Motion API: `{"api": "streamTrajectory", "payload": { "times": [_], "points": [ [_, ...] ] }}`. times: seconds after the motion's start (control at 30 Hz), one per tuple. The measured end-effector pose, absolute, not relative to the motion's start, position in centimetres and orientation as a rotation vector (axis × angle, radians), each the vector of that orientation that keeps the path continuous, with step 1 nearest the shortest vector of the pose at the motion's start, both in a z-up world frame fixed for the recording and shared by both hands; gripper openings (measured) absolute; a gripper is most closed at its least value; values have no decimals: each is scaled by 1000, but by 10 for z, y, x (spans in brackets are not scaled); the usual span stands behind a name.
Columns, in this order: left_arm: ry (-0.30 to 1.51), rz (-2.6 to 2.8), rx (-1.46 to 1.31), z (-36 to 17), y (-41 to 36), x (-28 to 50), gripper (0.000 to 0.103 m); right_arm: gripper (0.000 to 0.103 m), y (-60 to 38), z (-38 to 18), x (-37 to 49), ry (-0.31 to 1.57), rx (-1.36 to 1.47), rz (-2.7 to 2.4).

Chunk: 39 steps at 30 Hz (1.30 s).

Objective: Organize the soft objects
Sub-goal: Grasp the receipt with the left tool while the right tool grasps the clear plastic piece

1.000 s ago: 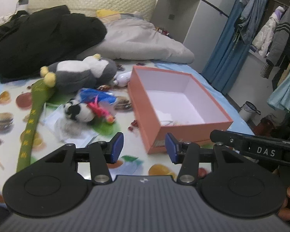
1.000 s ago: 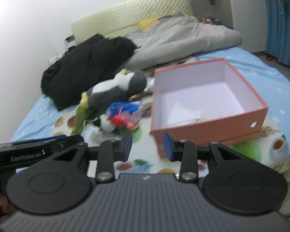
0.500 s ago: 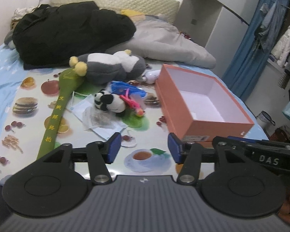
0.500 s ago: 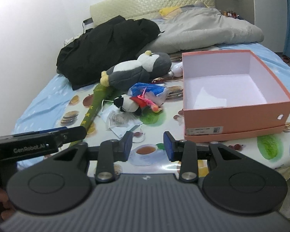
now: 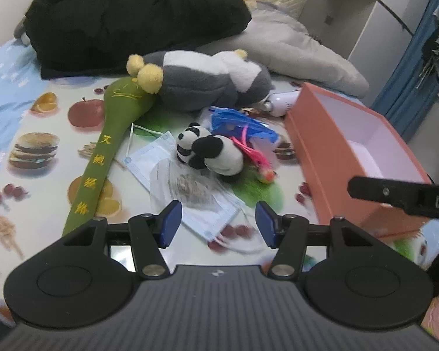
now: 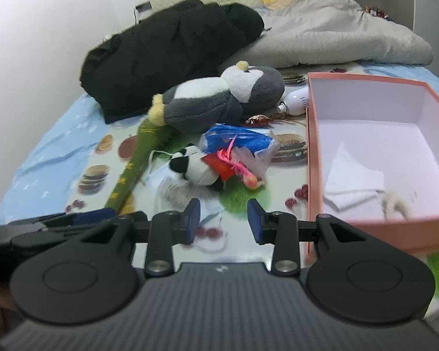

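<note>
A small panda plush (image 5: 209,152) (image 6: 193,167) lies on the fruit-print mat, on a blue face mask (image 5: 172,172). Behind it lie a grey and white penguin plush (image 5: 210,80) (image 6: 219,99), a long green plush stick (image 5: 108,149) (image 6: 134,163) and a plastic bag with blue and pink items (image 5: 243,131) (image 6: 237,146). An open salmon box (image 5: 316,152) (image 6: 377,222) stands to the right. My left gripper (image 5: 218,226) is open and empty, just short of the mask. My right gripper (image 6: 224,223) is open and empty, in front of the panda.
A black coat (image 5: 125,20) and a grey duvet (image 6: 336,41) lie at the back of the bed. A white bottle (image 6: 295,101) lies beside the box. White tissue (image 6: 351,184) lies inside the box. A blue curtain (image 5: 418,58) hangs at the far right.
Both grippers have moved forward and lower toward the toy pile, so the panda and mask look nearer. Both stay open and empty.
</note>
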<state>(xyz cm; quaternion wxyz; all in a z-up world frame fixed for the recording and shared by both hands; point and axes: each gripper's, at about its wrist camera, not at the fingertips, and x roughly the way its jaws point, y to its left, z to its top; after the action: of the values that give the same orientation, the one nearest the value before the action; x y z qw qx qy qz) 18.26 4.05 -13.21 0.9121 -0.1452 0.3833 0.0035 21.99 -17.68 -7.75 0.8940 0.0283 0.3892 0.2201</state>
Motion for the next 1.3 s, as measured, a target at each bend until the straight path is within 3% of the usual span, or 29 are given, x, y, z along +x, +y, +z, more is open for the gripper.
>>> {"api": "streamTrajectory", "payload": {
  "times": [0.4,0.57,0.63,0.7,1.13,1.3],
  "points": [
    [865,46,-233,-194,50,283,64,39,-134,-136,351,957,84,381],
    [932,50,-193,-207,48,303,69,39,-130,-160,381,1053,95,358],
    [949,51,-167,-209,45,307,72,48,-130,-167,389,1090,101,338],
    [975,58,-143,-212,43,309,73,64,-130,-171,393,1107,96,300],
    [1012,135,-200,-219,46,304,72,59,-139,-185,399,1175,229,364],
    [983,155,-261,-221,55,295,59,47,-138,-188,389,1160,272,399]
  ]
}}
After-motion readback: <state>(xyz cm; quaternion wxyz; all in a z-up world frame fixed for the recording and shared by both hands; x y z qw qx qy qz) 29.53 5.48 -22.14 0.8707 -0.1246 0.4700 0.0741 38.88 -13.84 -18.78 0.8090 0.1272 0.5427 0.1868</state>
